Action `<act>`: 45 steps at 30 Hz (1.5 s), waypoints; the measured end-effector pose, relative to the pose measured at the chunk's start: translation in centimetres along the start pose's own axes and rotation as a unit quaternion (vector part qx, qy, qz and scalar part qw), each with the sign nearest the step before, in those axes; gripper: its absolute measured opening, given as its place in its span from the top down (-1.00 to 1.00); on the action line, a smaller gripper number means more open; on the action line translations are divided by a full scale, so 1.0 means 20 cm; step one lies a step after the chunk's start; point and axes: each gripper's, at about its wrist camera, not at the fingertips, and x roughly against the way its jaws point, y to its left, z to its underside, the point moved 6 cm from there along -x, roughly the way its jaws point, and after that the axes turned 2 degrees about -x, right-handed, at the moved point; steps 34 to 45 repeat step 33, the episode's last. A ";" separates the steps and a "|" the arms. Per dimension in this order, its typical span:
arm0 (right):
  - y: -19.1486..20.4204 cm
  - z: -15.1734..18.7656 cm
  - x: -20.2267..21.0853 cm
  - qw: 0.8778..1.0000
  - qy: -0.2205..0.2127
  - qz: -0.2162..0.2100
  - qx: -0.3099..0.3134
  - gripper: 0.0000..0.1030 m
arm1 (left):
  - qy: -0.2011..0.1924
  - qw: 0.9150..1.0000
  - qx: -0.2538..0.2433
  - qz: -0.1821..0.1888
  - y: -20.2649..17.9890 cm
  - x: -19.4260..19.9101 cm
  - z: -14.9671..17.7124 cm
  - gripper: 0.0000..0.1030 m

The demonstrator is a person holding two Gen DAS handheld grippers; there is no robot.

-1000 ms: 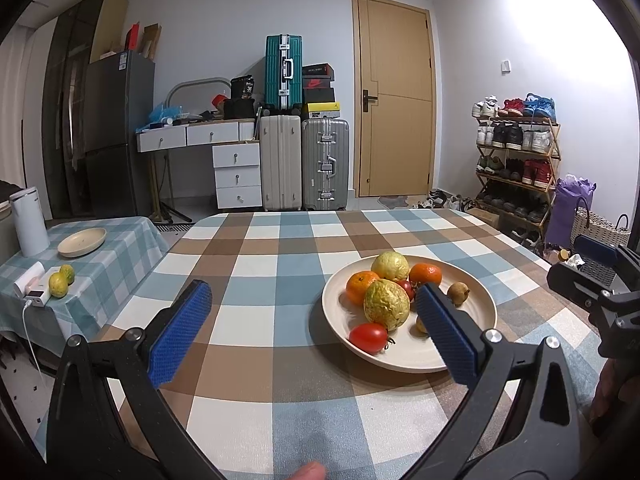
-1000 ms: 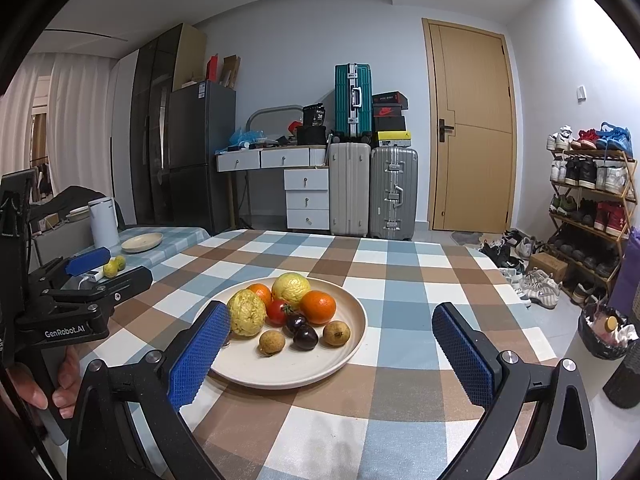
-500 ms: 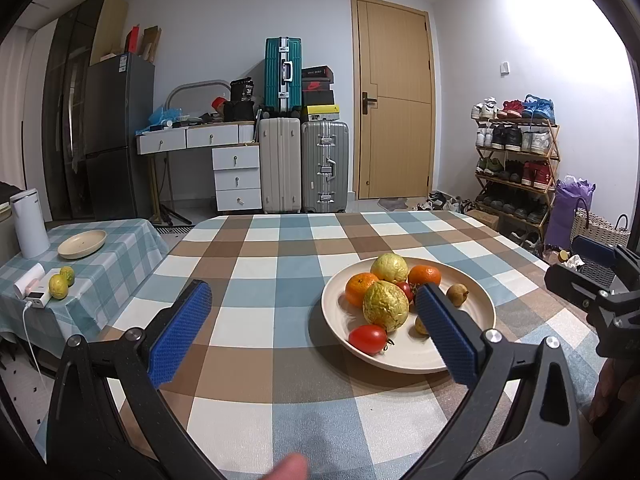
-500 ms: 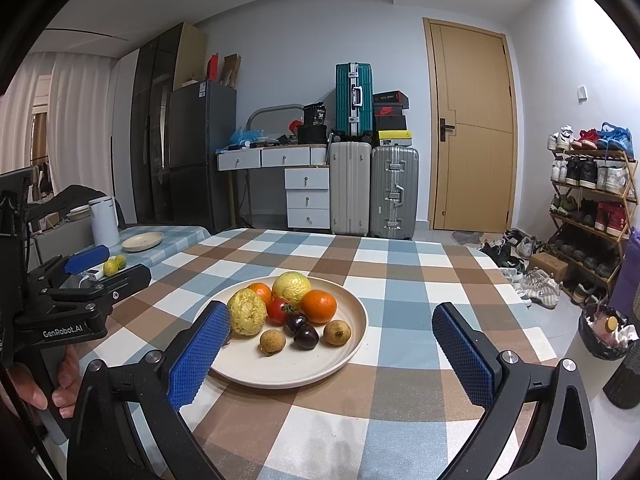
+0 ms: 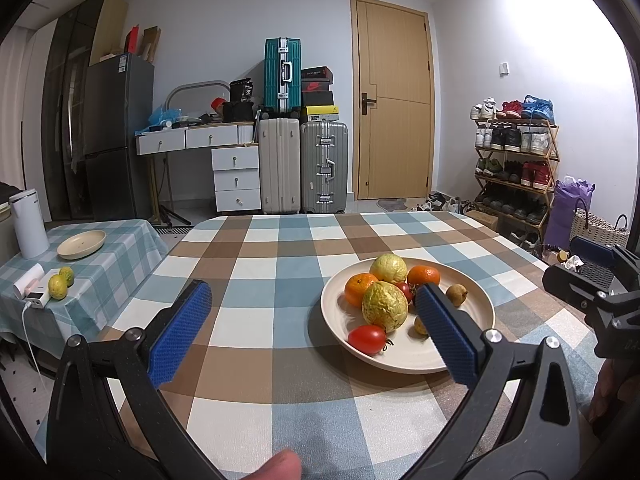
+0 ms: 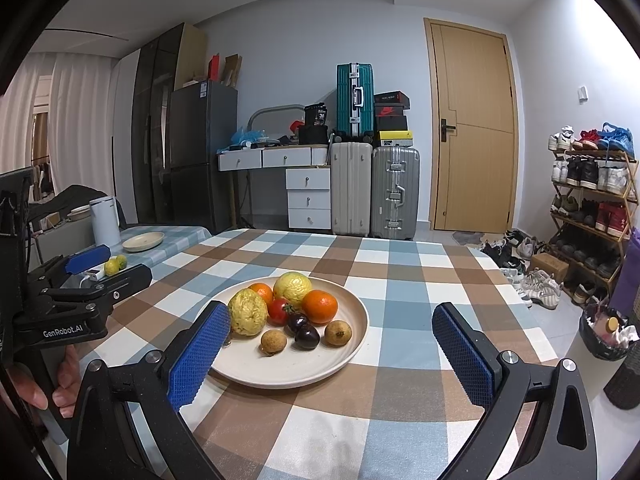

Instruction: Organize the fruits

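Observation:
A beige plate (image 5: 472,304) (image 6: 344,356) of fruit sits on the checked table. It holds two yellow bumpy fruits (image 5: 385,311) (image 6: 247,312), two oranges (image 6: 319,306), a red tomato (image 5: 367,339), dark plums (image 6: 306,337) and small brown longans (image 6: 273,341). My left gripper (image 5: 312,316) hovers open over the table, left of the plate, nothing between its blue pads. My right gripper (image 6: 332,340) is open too, low in front of the plate, its left pad (image 6: 200,352) by the plate's near left rim.
A low side table (image 5: 116,256) to the left carries an empty beige plate (image 5: 81,244), two green-yellow citrus fruits (image 5: 60,285), a white kettle (image 5: 28,224) and a charger. Suitcases, drawers, a fridge and a shoe rack (image 5: 516,160) stand beyond. A fingertip (image 5: 280,465) shows at the bottom.
Both grippers stay almost still and open. The fingertip at the bottom of the left wrist view has slid a little to the left and risen slightly.

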 end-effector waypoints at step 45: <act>0.00 0.00 -0.03 1.000 -0.001 0.001 0.001 -1.00 | 0.000 1.000 -0.001 0.001 0.00 0.01 0.00 -0.98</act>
